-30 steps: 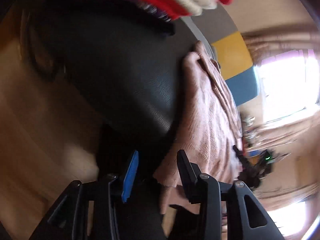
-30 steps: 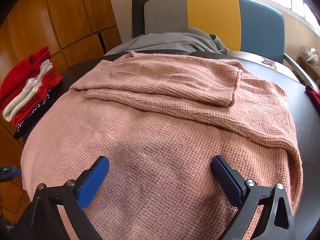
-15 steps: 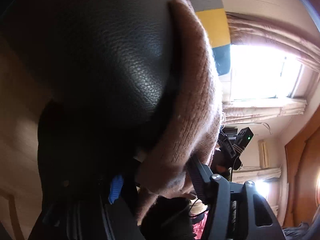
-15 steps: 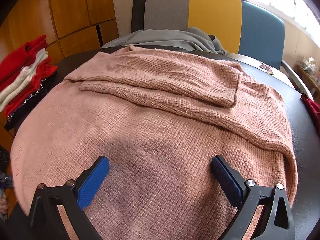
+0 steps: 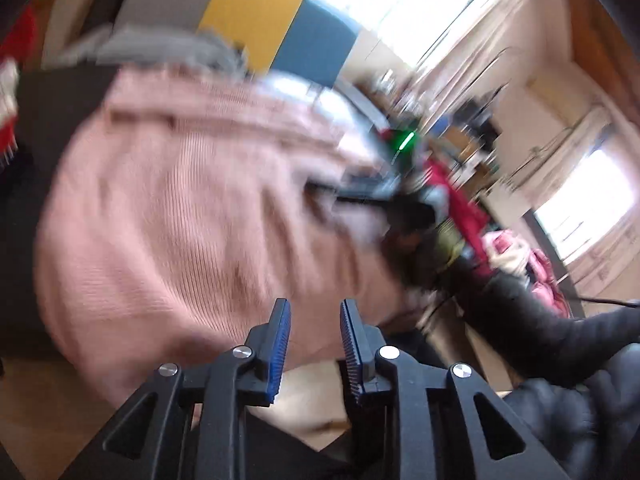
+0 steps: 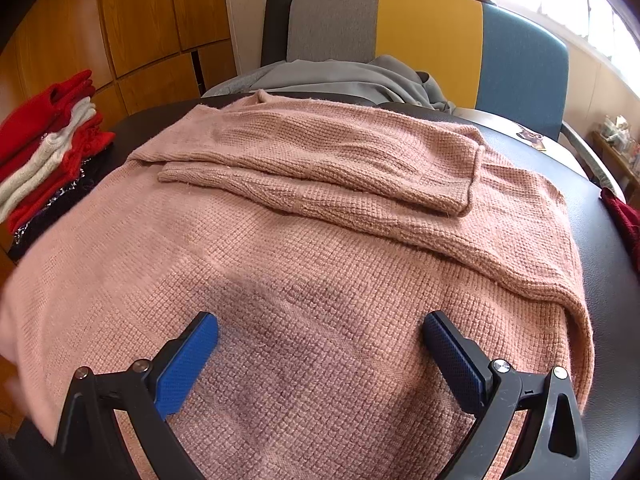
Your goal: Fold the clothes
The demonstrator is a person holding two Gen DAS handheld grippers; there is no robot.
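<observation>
A pink knit sweater (image 6: pixel 320 216) lies spread on a black table (image 6: pixel 600 184), its sleeves folded across the upper body. My right gripper (image 6: pixel 320 344) is wide open just above the sweater's lower part, holding nothing. In the blurred left wrist view the same sweater (image 5: pixel 180 208) fills the left side. My left gripper (image 5: pixel 314 332) sits at the sweater's near hem, jaws narrowly apart, with pink fabric between the pads (image 5: pixel 280 344); whether they pinch it I cannot tell.
A stack of folded red and white clothes (image 6: pixel 48 148) sits at the table's left. A grey garment (image 6: pixel 340 76) lies behind the sweater, before a grey, yellow and blue chair (image 6: pixel 428 40). A dark red cloth (image 6: pixel 624 220) lies at the right edge.
My left gripper has swung up from under the table edge to face across the sweater's hem. The sweater's near left edge has shifted. My right gripper has stayed open in place.
</observation>
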